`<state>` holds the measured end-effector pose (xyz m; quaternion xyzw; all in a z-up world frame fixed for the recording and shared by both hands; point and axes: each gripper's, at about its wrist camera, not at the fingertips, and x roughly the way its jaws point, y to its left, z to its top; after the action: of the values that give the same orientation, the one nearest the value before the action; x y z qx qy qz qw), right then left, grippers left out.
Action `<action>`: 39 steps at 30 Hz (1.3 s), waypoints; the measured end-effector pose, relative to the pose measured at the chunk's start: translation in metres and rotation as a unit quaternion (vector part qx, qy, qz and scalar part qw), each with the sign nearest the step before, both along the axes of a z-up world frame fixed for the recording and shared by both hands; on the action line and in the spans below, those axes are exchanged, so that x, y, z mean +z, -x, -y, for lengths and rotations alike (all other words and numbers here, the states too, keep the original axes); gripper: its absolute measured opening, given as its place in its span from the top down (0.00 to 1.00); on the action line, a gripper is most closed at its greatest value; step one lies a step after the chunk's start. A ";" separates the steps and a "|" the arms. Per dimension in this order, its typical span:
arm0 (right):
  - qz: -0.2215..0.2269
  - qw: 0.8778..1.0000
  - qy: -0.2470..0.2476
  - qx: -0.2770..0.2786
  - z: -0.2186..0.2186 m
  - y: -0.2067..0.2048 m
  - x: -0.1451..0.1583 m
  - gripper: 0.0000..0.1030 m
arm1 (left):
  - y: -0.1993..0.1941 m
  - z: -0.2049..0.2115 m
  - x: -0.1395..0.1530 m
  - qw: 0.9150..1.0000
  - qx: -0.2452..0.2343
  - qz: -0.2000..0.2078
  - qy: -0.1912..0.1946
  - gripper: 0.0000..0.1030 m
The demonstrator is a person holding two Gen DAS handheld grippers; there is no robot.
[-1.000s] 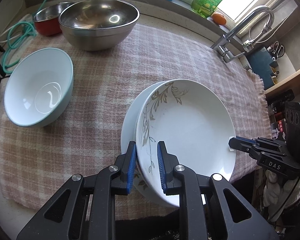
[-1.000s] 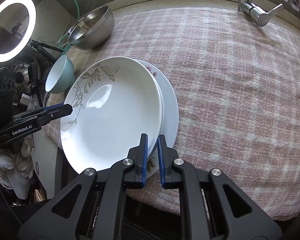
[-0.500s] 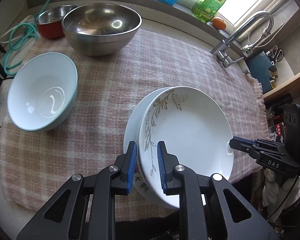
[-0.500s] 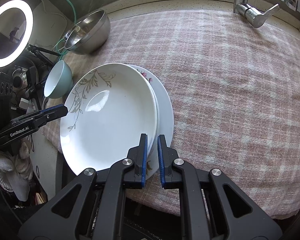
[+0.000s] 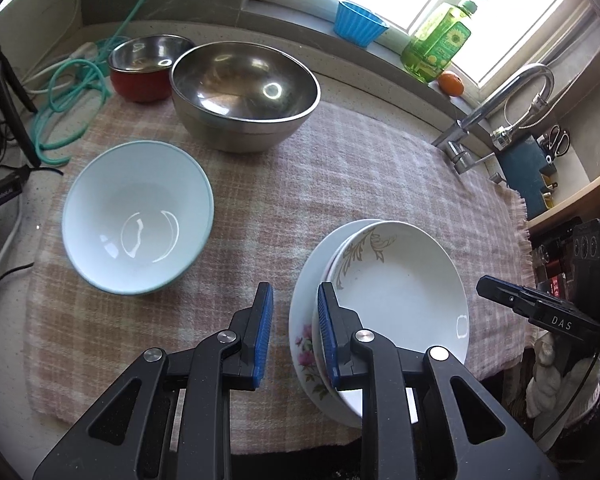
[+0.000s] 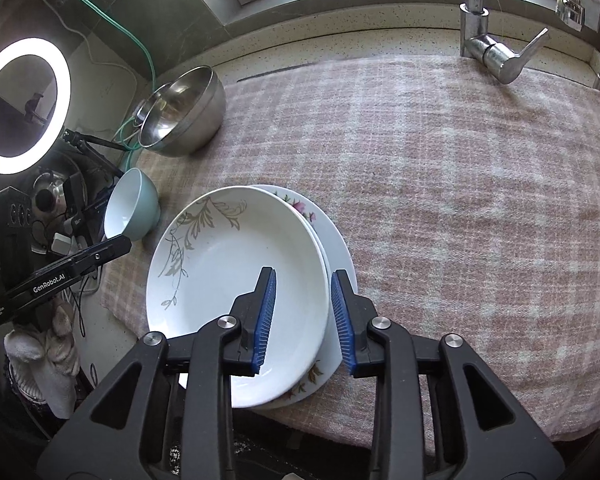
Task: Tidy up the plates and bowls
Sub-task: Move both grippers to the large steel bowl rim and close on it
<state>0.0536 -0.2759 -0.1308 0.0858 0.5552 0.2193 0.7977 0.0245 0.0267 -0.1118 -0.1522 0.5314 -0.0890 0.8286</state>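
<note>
A white deep plate with a leaf pattern lies stacked on a flower-patterned plate at the near edge of the checked cloth. My left gripper hovers over the stack's left rim. Its jaws are opening and the pads stand clear of the rim. My right gripper hangs above the opposite rim with jaws opening, the rim below the gap and untouched. A light blue bowl sits left of the plates. Behind it stands a large steel bowl.
A small red bowl with a steel inside stands behind the steel bowl, beside a green hose. A faucet rises at the back right. On the sill are a blue cup, a green soap bottle and an orange. A ring light glows off the counter's left.
Both grippers let go of the leaf plate's rim, opened and drew up and back. The plate now rests on the flower plate.
</note>
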 end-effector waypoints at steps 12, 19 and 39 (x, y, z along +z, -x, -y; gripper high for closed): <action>0.031 0.999 -0.035 -0.009 -0.026 -0.028 0.025 0.56 | -0.006 -0.054 0.015 0.998 0.057 0.028 -0.003 0.79; 0.046 0.998 -0.044 0.005 -0.054 -0.046 0.038 0.56 | -0.014 -0.084 0.025 0.995 0.086 0.047 0.001 0.79; 0.013 0.998 -0.055 0.032 -0.136 -0.130 0.023 0.56 | -0.104 -0.109 0.009 0.995 0.083 0.033 0.038 0.71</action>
<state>0.1832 -0.1402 -0.1080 0.1090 0.5341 0.2763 0.7915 0.1286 0.1358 -0.1029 -0.2242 0.4853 -0.0452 0.8439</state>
